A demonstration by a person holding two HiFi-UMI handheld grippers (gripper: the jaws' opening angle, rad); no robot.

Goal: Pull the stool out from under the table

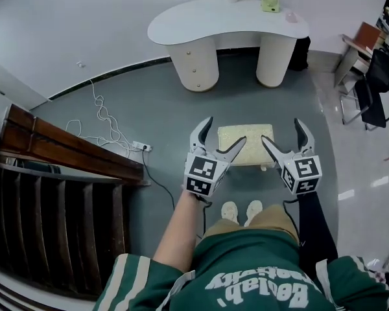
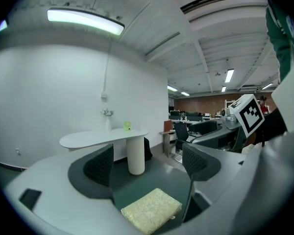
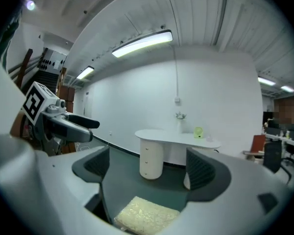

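Note:
The stool (image 1: 246, 144), low with a pale yellow cushion, stands on the grey floor just in front of the person's feet (image 1: 241, 210), out from under the white curved table (image 1: 227, 21). My left gripper (image 1: 223, 133) hovers open over the stool's left edge, and my right gripper (image 1: 283, 132) hovers open over its right edge. Neither touches it. In the left gripper view the stool (image 2: 151, 209) lies below the open left gripper (image 2: 147, 165), with the table (image 2: 103, 137) behind. The right gripper view shows the stool (image 3: 147, 214) below the open right gripper (image 3: 149, 168).
A white cable and power strip (image 1: 141, 146) lie on the floor to the left. A dark wooden stair rail (image 1: 58, 148) fills the left side. Black chairs (image 1: 373, 89) stand at the right. A small green object (image 1: 270, 2) sits on the table.

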